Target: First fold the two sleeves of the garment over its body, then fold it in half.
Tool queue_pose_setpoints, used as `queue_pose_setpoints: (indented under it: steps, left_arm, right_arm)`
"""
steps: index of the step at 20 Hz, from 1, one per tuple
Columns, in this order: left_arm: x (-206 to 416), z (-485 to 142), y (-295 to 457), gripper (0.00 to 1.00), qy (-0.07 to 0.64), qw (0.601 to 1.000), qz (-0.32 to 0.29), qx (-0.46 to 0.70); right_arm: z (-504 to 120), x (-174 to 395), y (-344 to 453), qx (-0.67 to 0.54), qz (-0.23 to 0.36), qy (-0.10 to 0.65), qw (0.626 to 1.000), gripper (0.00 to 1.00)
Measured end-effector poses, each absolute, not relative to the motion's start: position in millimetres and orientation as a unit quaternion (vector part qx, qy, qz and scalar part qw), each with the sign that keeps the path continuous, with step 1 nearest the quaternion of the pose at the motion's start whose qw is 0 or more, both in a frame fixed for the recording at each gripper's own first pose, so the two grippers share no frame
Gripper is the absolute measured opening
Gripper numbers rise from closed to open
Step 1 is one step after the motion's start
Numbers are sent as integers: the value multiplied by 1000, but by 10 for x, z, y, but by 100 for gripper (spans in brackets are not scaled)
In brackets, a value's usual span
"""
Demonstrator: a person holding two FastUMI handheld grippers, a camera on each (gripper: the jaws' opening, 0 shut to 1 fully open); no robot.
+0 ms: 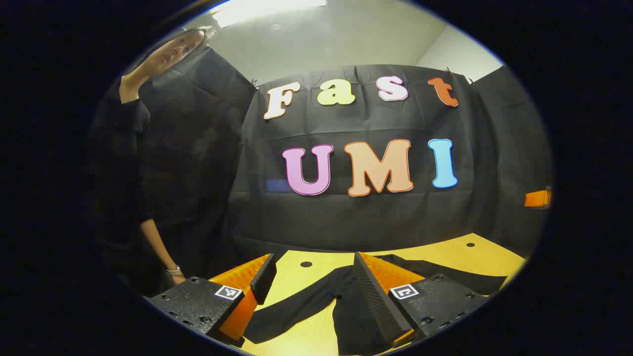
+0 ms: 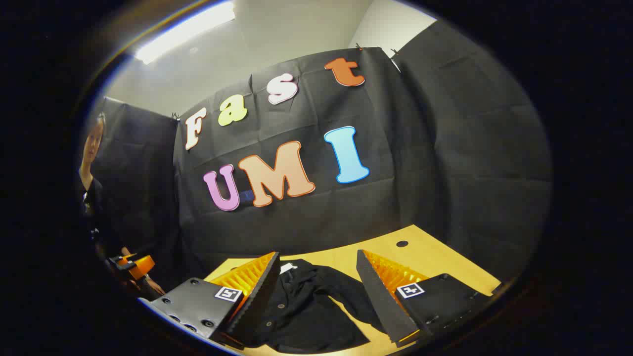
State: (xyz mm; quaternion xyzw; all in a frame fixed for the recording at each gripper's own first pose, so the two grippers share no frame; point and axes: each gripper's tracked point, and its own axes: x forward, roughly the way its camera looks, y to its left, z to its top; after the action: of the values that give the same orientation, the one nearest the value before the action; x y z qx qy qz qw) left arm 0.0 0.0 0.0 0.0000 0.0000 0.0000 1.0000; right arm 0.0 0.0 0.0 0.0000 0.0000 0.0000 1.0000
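Black garment (image 2: 306, 306) lies spread on the table (image 2: 435, 257), sleeves (image 1: 292, 306) unfolded; both the left gripper (image 1: 311, 277) and right gripper (image 2: 316, 277) hang wide and empty above, so first comes pinching a sleeve.

Table (image 1: 484, 257): yellow-tan wood-look top, flat, dark round holes in surface, two visible in left gripper view, one in right gripper view. Booth wall cloth behind far edge.

Garment (image 2: 306, 306): black, lies directly on table top, spread mostly flat, some wrinkles. Buttons down front, pale tag at collar in right gripper view. One sleeve (image 2: 353, 299) angled outward across bare wood. In left gripper view, garment (image 1: 316, 296) spans most of visible top.
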Motion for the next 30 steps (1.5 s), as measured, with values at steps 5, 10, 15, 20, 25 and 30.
queue_pose_setpoints:
  steps: [5, 10, 15, 20, 25, 30]
  left_arm:
    - [-2, -83, -6, 92, 13, 1000, 3, -5]
    - [12, -117, 20, 92, 17, 1000, 1, -3]
    - [-16, -232, 85, 92, 38, 999, 13, -4]
    - [-12, -248, 121, 92, 44, 999, 19, -3]
    - [-27, -265, 124, 92, 48, 998, 25, -14]
    - [-31, -380, 104, 93, 67, 997, 29, -25]
  right_arm:
    - [-225, -76, 44, -25, 0, 25, 999, 97]
    - [-318, -237, -11, -43, -11, 37, 998, 98]
    - [-368, -296, 10, -49, -14, 49, 997, 98]
    - [-381, -340, -26, -56, -23, 59, 996, 94]
    - [-354, -375, -106, -44, -34, 61, 997, 97]
    - [-412, -371, -217, -52, -46, 78, 995, 97]
